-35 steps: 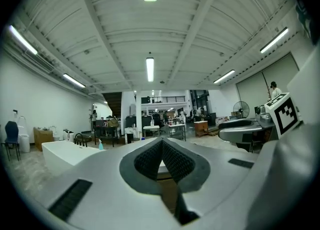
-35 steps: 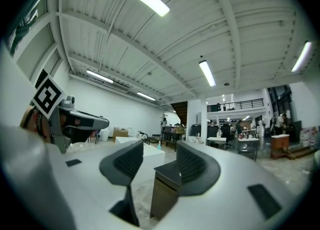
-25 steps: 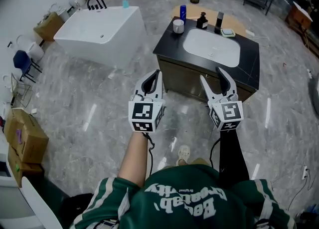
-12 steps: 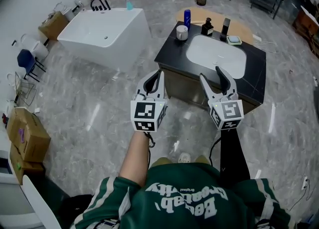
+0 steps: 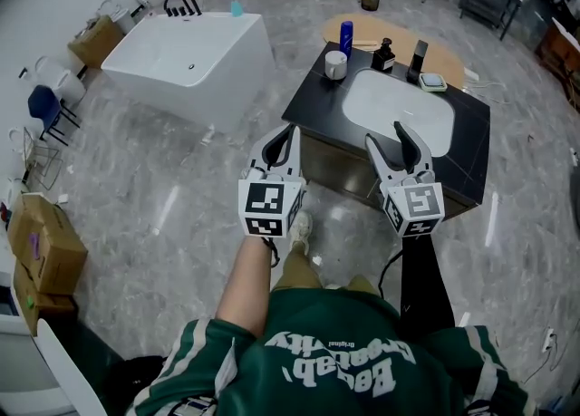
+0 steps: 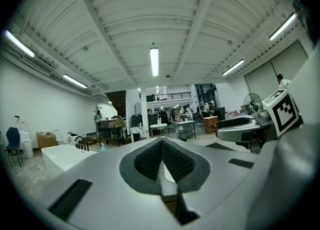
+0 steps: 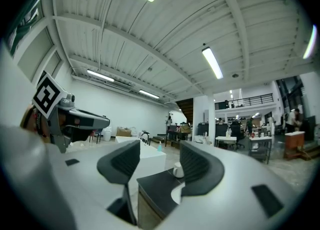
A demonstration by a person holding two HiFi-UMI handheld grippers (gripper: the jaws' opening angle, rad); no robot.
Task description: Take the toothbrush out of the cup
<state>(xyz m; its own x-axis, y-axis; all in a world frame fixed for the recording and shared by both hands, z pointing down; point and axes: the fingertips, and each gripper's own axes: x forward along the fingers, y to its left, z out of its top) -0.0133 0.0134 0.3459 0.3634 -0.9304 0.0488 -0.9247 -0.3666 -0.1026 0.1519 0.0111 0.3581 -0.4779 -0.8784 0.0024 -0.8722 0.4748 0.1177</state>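
A white cup (image 5: 336,64) stands on the far left corner of the black vanity top (image 5: 317,101), beside the white basin (image 5: 399,111). I cannot make out a toothbrush in it at this distance. The cup (image 7: 178,170) also shows small between the right jaws in the right gripper view. My left gripper (image 5: 283,133) is held in the air short of the vanity's near edge, its ribbed pads pressed together with nothing between them (image 6: 162,146). To its right, my right gripper (image 5: 384,133) hangs over the vanity's front edge, open and empty (image 7: 160,159). Both are far from the cup.
A blue bottle (image 5: 346,39), a black dispenser (image 5: 384,56), a dark upright item (image 5: 417,56) and a soap dish (image 5: 433,82) line the vanity's back. A white bathtub (image 5: 186,61) stands to the left. Cardboard boxes (image 5: 41,251) sit at the far left.
The person has stepped forward, so the vanity and cup sit a little nearer and lower in the head view. Both grippers keep their pose and jaw state.
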